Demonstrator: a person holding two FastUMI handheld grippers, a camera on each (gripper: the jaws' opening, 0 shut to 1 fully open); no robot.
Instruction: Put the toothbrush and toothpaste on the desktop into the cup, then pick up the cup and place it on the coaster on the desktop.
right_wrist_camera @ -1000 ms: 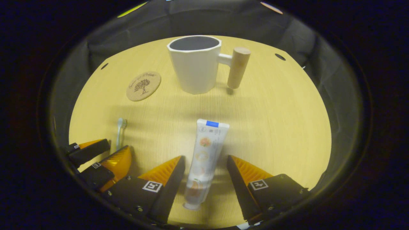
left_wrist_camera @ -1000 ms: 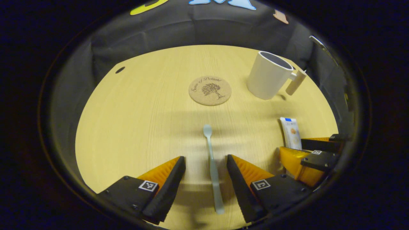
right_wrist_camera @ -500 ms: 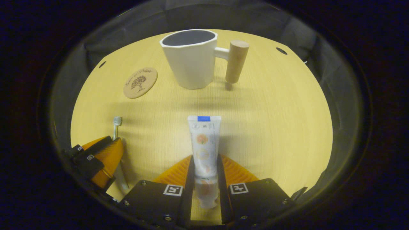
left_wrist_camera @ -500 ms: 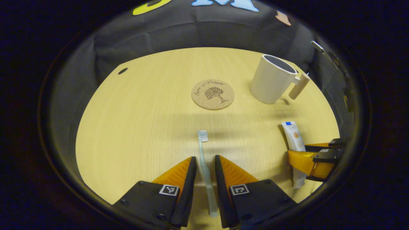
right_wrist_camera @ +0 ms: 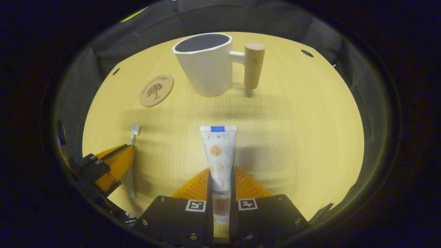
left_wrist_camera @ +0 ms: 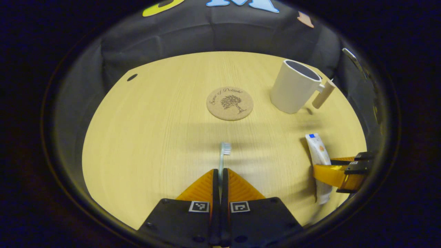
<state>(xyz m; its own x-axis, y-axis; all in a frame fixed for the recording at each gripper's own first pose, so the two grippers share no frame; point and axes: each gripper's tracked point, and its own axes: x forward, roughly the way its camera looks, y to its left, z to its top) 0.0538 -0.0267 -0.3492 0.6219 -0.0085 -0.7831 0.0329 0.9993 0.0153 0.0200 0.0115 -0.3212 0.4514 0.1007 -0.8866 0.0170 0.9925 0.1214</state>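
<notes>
My left gripper is shut on the pale toothbrush, whose bristle head sticks out ahead over the desktop. The right gripper is shut on the white toothpaste tube, flat end pointing forward. The white cup with a wooden handle stands upright beyond the tube; it is at the far right in the left gripper view. The round cork coaster lies ahead of the toothbrush and to the cup's left. Each gripper shows at the other view's edge: right gripper, left gripper.
The light wooden desktop is round-edged with small dark holes near its far rim. Black cloth walls close in behind and at the sides. Open table surface lies left of the coaster.
Both grippers went from open to shut, the left on the toothbrush, the right on the toothpaste tube. The toothbrush has rolled so its bristles face sideways.
</notes>
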